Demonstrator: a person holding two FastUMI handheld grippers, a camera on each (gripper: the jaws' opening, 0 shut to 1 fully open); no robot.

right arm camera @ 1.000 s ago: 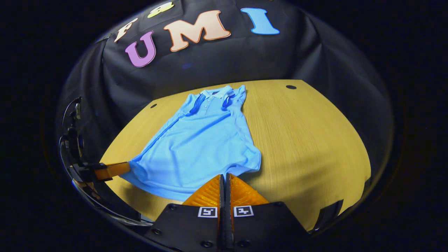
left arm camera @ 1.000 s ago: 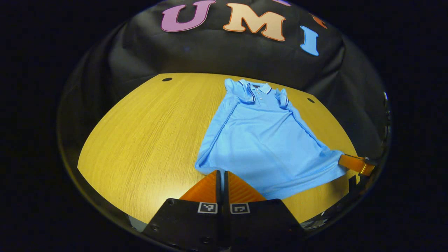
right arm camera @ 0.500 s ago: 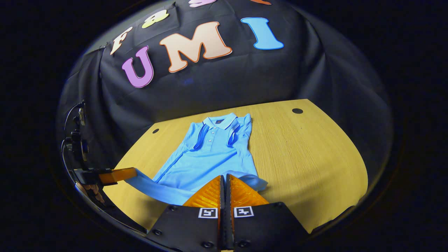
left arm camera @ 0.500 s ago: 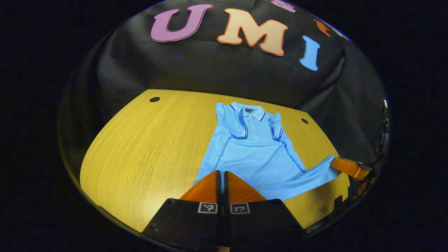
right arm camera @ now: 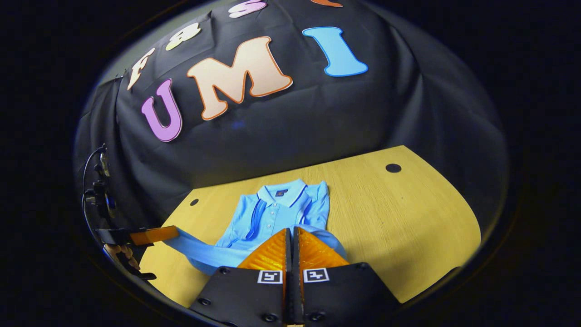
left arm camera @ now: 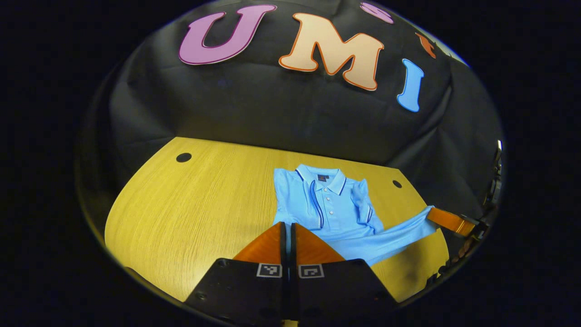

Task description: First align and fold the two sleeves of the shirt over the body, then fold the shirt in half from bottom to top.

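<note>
The shirt's bottom hem is clamped at one corner by the left hand-held gripper (left arm camera: 286, 225) and at the other by the right hand-held gripper (right arm camera: 291, 231), and is held raised above the wooden worktop (left arm camera: 190, 204). The blue shirt (left arm camera: 329, 206) is laid lengthwise, collar pointed toward the far booth wall (left arm camera: 272, 109), sleeves folded over the body.

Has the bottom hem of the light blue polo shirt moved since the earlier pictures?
Yes. The hem, pinched at its corners by both hand-held grippers, has been carried toward the shirt's collar, away from the wooden table's near edge.
</note>
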